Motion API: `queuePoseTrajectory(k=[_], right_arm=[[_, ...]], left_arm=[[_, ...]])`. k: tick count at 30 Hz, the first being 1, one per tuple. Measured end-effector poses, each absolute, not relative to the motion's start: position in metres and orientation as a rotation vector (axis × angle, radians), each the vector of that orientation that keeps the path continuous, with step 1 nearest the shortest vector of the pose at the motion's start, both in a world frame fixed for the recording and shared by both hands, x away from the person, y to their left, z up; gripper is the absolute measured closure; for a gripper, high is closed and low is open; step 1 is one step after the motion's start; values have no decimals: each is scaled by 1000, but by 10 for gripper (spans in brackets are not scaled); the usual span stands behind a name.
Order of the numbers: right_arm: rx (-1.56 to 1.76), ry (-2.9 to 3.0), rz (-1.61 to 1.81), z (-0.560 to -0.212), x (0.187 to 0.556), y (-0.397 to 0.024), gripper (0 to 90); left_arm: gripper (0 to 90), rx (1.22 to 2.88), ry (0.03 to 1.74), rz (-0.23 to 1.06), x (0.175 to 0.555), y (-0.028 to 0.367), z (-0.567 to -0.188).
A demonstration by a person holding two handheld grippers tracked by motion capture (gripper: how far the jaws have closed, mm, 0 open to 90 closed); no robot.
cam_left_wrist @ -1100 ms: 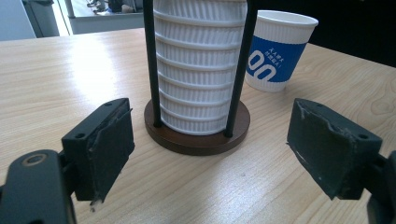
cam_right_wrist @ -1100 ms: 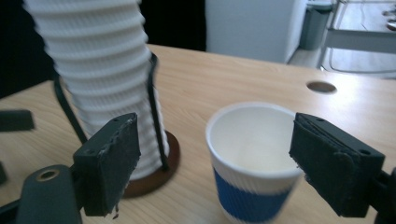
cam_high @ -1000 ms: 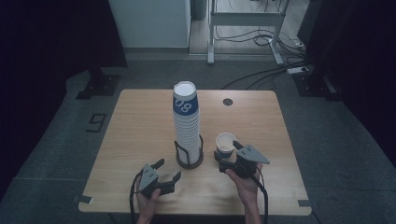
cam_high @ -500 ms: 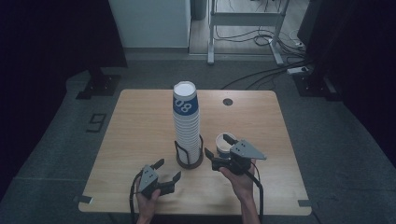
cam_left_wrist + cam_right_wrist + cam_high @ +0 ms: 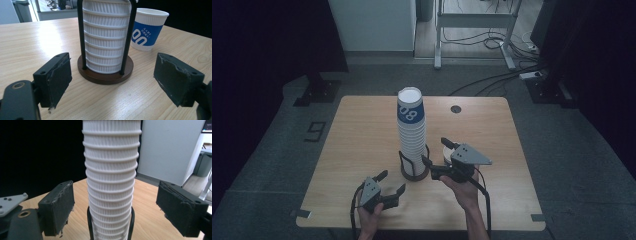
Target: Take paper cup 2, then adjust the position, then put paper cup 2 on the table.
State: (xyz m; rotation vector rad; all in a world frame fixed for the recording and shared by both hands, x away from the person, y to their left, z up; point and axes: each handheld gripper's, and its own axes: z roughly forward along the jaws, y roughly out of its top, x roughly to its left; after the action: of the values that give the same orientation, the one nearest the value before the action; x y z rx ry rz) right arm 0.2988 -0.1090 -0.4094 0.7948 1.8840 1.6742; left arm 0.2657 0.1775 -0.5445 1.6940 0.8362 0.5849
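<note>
A tall stack of ribbed white paper cups (image 5: 412, 132), the top one banded blue, stands in a black wire holder on a round dark wooden base (image 5: 414, 170) near the middle of the pale wooden table (image 5: 362, 130); the right gripper (image 5: 436, 159) sits at the holder's three o'clock, jaws spread wide and empty, facing the stack; a single blue-and-white paper cup (image 5: 148, 28) stands just behind that gripper; the left gripper (image 5: 391, 182) rests at the holder's seven o'clock, jaws wide apart, holding nothing.
</note>
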Motion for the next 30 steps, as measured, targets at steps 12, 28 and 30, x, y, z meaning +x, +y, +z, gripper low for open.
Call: queuePoseTrajectory(k=[12,28,30], right_arm=[[736,1875,1731,-383,305,-100,133],[681,1863,1781,-351,314,-93,131],[674,1862,1782,-349,315,-92,131]], left_arm=[[149,1694,836,584,266,177,-545],[149,1695,836,582,266,178,-544],[149,1694,836,583,266,178,-545]])
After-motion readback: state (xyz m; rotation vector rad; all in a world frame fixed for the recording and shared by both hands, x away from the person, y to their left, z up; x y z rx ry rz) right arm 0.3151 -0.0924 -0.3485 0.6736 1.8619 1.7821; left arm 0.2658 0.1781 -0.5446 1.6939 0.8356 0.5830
